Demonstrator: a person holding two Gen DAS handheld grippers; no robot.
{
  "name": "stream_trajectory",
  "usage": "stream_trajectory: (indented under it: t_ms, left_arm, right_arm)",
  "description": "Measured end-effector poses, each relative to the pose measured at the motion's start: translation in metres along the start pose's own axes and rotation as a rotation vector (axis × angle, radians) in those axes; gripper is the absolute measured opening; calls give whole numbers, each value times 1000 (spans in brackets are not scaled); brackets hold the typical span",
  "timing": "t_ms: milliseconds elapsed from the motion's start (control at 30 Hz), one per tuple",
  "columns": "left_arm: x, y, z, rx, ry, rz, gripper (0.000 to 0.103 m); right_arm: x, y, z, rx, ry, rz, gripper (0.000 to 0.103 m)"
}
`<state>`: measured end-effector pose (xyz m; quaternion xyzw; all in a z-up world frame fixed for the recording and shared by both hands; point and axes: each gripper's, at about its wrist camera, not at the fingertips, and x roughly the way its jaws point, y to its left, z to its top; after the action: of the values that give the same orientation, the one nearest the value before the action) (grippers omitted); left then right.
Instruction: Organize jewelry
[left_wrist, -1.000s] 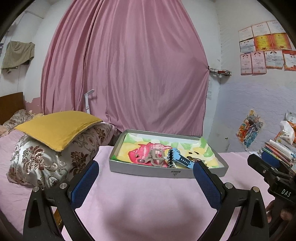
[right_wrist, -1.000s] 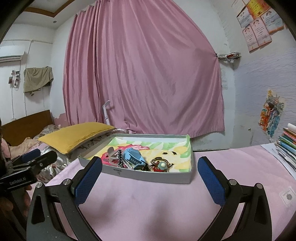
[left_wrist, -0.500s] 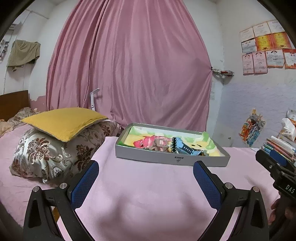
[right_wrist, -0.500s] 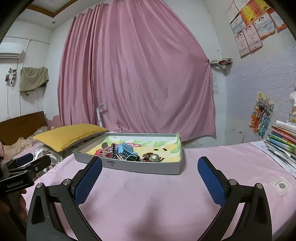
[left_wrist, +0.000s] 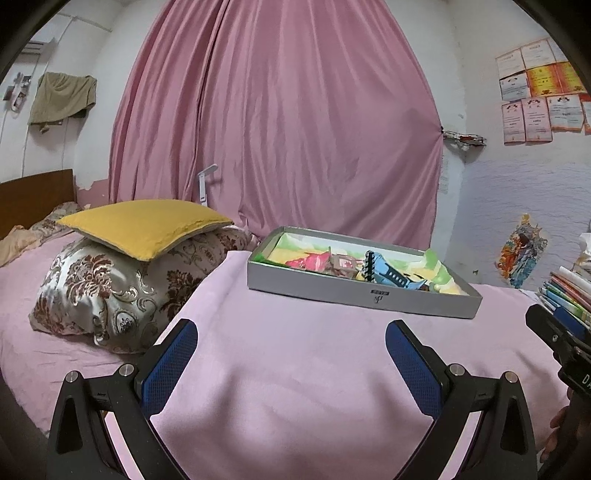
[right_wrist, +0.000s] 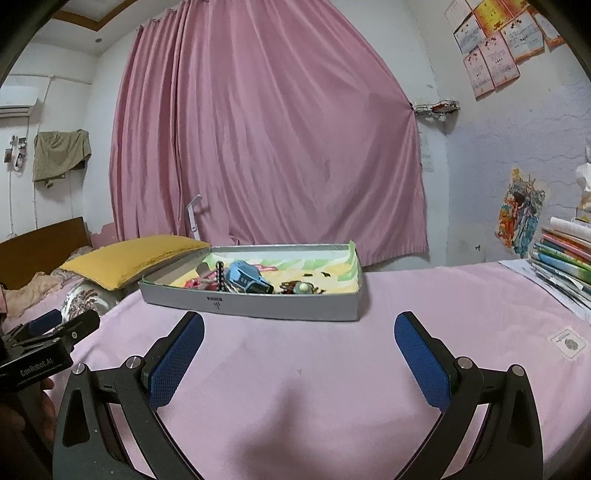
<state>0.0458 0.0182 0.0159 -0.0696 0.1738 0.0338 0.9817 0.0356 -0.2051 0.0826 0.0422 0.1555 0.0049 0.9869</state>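
Both tools, left (left_wrist: 291, 354) and right (right_wrist: 299, 343), gape wide, empty, short of the tray (right_wrist: 258, 306); jewelry (right_wrist: 247, 282) lies heaped inside, sorting stage indeterminate.

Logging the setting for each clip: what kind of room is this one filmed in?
Most likely a home bedroom. A bed with a pink cover holds two stacked pillows and a wooden headboard; a long pink curtain hangs behind, and a grey tray of trinkets sits on the bed.

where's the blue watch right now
The blue watch lies inside the grey box on the pink blanket, left of centre in the right wrist view, beside a black comb.
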Motion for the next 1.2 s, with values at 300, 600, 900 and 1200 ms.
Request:
stream_trajectory:
  t_ms: [300, 600, 900, 1200]
  left_arm:
    - [8, -2, -8, 9, 28, 7, 102]
    - [10, -4, -11, 26, 41, 16, 102]
    - [10, -3, -10, 19, 45, 15, 102]
    - [10, -3, -10, 19, 44, 14, 102]
  right_arm:
    - [8, 0, -11, 1, 30, -8, 101]
    - [7, 1, -10, 0, 32, -7, 101]
    - [7, 1, -10, -1, 34, -7, 101]
    - [7, 1, -9, -1, 33, -8, 101]
